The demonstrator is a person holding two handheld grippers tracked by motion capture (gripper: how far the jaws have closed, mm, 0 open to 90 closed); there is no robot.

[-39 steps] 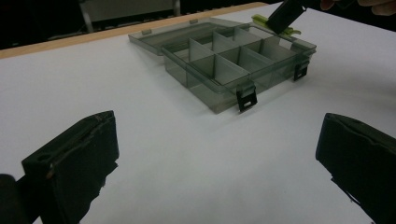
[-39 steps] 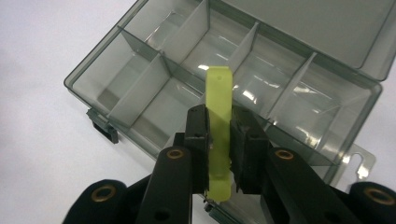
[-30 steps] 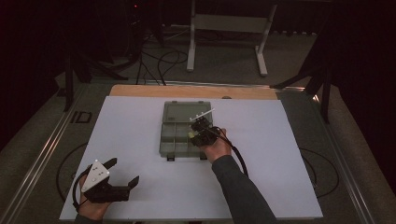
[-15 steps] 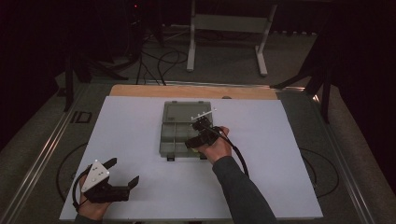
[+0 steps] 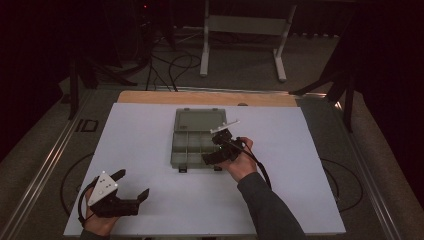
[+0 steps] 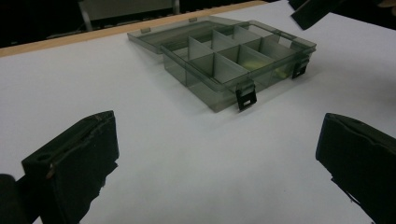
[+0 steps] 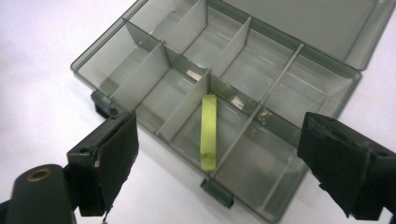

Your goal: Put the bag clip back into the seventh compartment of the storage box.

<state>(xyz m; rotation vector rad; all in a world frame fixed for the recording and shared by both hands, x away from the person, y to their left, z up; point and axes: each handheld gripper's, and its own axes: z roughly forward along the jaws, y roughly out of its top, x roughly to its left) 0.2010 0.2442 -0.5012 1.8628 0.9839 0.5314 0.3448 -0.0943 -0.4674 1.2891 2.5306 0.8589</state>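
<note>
Overhead, from the high view: white table (image 5: 150, 150) with a smoky clear compartment box (image 5: 197, 145) at its middle, lid (image 5: 199, 120) laid open flat on the far side. Right tool (image 5: 220, 150) held just over the box's near right corner, jaws spread, gripping nothing. Left tool (image 5: 131, 187) down at the near left of the table, well apart from the box, jaws likewise parted and empty.

Next, from the left gripper view: two black jaws wide apart low in the picture, bare table between them, box (image 6: 233, 60) farther off with two black latches (image 6: 246, 98) on its front wall.

Lastly, from the right gripper view: jaws released and wide, looking down into the box (image 7: 140, 79). Yellow-green strip (image 7: 208, 131) lying in a near-row compartment, third from the left, its near end against the front wall.
</note>
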